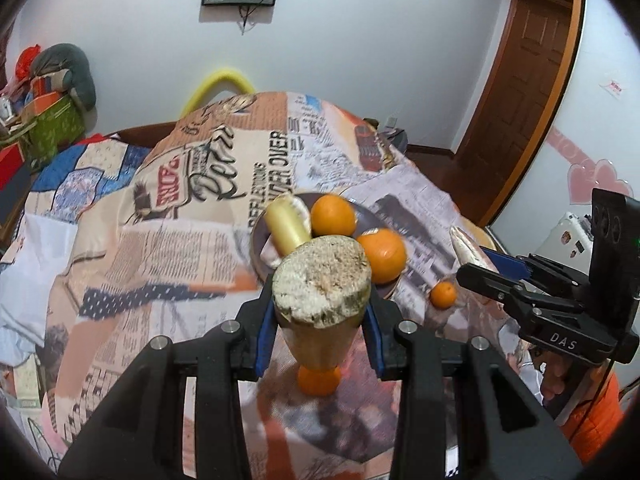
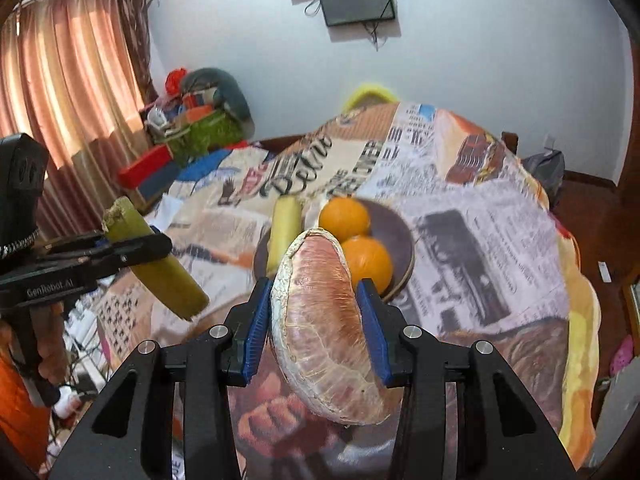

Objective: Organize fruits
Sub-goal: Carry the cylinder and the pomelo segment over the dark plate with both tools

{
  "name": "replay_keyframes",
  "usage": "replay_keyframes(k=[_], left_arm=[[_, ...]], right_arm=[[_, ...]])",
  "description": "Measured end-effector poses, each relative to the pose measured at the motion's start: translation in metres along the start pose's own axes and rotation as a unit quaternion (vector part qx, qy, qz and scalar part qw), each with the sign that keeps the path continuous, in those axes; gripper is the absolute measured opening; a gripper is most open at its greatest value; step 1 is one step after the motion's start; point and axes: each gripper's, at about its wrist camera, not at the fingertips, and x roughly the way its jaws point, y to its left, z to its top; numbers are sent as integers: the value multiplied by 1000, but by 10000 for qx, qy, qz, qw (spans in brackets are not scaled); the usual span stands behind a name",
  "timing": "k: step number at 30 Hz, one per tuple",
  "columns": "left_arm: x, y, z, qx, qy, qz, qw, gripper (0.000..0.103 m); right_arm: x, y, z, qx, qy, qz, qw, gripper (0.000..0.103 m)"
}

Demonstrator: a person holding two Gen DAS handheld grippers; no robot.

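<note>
Well, pale peeled pomelo wedge (image 2: pixel 324 332), pinkish flesh, white pith

left wrist: looking down-forward over its fingers, bowl (image 1: pixel 362 210) near at 12 o'clock
right wrist: facing likewise, close
shared: bowl (image 2: pixel 394 232), patterned cloth (image 2: pixel 480 248)

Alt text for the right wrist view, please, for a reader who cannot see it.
The right hand-held gripper grips a peeled pomelo segment above a dark plate holding two oranges and a sugarcane piece. At left, the left hand-held gripper holds another sugarcane stick.
</note>
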Motion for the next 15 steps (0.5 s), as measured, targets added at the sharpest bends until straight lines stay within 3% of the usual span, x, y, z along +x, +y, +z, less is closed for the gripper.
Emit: replay_keyframes(k=[15], left_arm=[[44, -21, 34, 235, -7, -250, 9994, 37]], right_arm=[[11, -28, 32, 125, -336, -195, 9992, 40]])
